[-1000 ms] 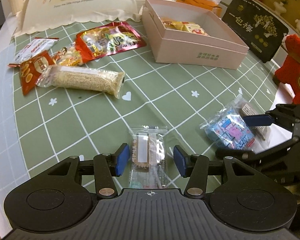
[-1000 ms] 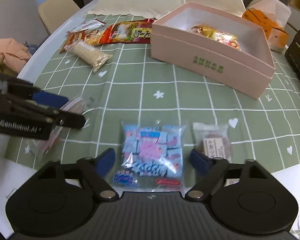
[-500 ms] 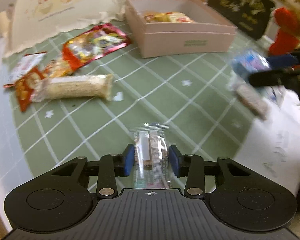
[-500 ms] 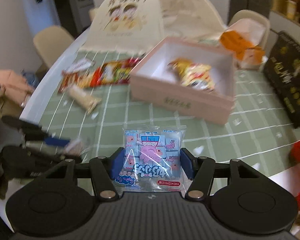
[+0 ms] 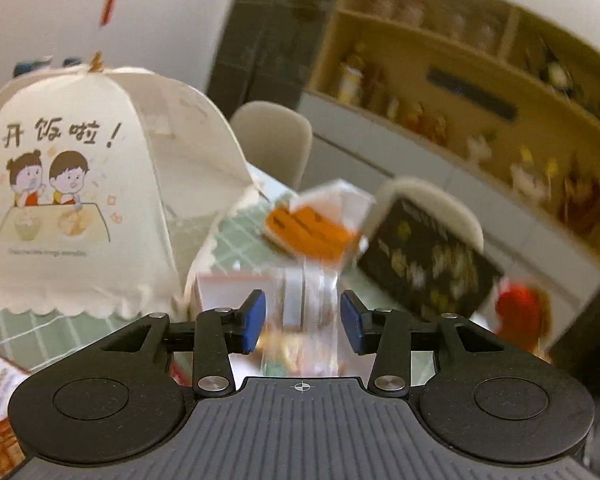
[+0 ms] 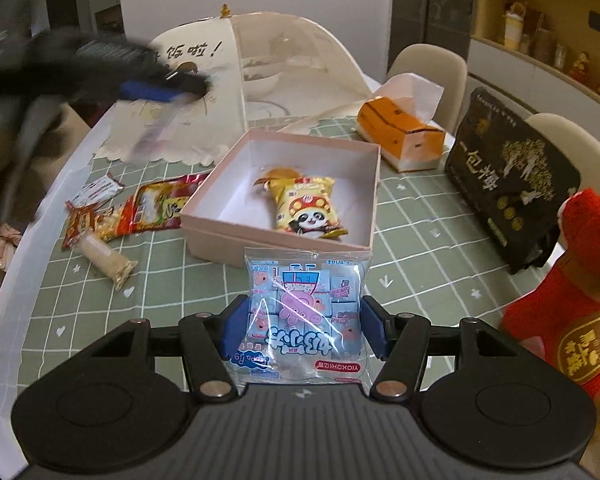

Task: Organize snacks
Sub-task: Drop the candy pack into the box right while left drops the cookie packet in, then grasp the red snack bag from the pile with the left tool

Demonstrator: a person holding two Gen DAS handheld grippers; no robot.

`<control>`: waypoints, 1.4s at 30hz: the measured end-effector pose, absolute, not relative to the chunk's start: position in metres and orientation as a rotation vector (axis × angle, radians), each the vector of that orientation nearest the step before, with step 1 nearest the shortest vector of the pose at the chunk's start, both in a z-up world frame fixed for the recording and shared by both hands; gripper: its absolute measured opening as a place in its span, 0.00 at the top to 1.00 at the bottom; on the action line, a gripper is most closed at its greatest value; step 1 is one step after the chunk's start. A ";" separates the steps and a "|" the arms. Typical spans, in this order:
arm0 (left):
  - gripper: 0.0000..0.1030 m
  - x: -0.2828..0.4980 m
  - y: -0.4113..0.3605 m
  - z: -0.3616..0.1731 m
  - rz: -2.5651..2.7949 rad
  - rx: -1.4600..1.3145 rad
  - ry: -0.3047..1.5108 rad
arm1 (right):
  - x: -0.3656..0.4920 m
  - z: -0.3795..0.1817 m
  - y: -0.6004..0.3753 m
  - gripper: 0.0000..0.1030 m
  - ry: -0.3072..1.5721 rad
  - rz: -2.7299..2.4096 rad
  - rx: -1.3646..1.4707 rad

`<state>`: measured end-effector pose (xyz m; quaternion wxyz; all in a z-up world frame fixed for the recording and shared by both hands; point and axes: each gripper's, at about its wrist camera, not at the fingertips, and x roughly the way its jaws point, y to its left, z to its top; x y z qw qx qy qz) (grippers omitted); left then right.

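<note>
My right gripper (image 6: 304, 332) is shut on a blue candy bag (image 6: 304, 312), held in the air just in front of the open pink box (image 6: 212, 244). A yellow panda snack (image 6: 304, 212) lies inside the box. My left gripper (image 5: 302, 320) is raised high with a clear biscuit packet (image 5: 308, 300) between its blue pads. Its jaws are opening a little, and blur hides how firmly the pads press. In the right wrist view the left gripper (image 6: 160, 90) is a dark blur above the table's left, with the packet (image 6: 156, 132) hanging under it.
A white food cover (image 6: 228, 80) stands behind the box. An orange tissue box (image 6: 400, 136), a black gift box (image 6: 512, 176) and a red plush doll (image 6: 580, 280) line the right side. A red packet (image 6: 160, 208), a cracker roll (image 6: 104, 258) and other snacks lie at left.
Both grippers closed on their packets and lifted them off the table. The left one rose fast and tipped up toward the room. The right one rose and neared the pink box.
</note>
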<state>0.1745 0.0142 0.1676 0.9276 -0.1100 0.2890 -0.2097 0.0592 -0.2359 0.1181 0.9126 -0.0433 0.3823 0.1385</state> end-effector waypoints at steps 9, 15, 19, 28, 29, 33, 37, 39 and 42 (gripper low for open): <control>0.56 0.167 0.079 0.143 -0.328 -0.353 0.612 | 0.113 0.142 -0.239 0.42 0.768 0.269 -0.044; 0.56 0.170 0.139 0.106 -0.141 -0.395 0.726 | 0.204 0.141 -0.214 0.37 0.782 0.263 0.011; 0.56 0.187 0.154 0.089 -0.122 -0.381 0.769 | 0.199 0.137 -0.200 0.37 0.770 0.299 -0.018; 0.58 0.270 0.129 0.049 -0.209 -0.340 0.807 | 0.129 0.099 -0.195 0.37 0.909 0.422 -0.148; 0.59 0.274 0.126 0.045 -0.223 -0.311 0.827 | 0.122 0.094 -0.194 0.37 0.930 0.425 -0.165; 0.71 0.268 0.116 0.033 -0.304 -0.208 0.902 | 0.108 0.075 -0.191 0.37 0.994 0.430 -0.169; 0.70 0.239 0.113 0.031 -0.350 -0.139 0.910 | 0.116 0.063 -0.187 0.37 1.020 0.436 -0.087; 0.70 0.222 0.113 0.032 -0.364 -0.127 0.924 | 0.123 0.061 -0.178 0.37 1.017 0.460 -0.068; 0.71 0.196 0.117 0.033 -0.365 -0.124 0.939 | 0.134 0.057 -0.161 0.37 1.004 0.484 -0.083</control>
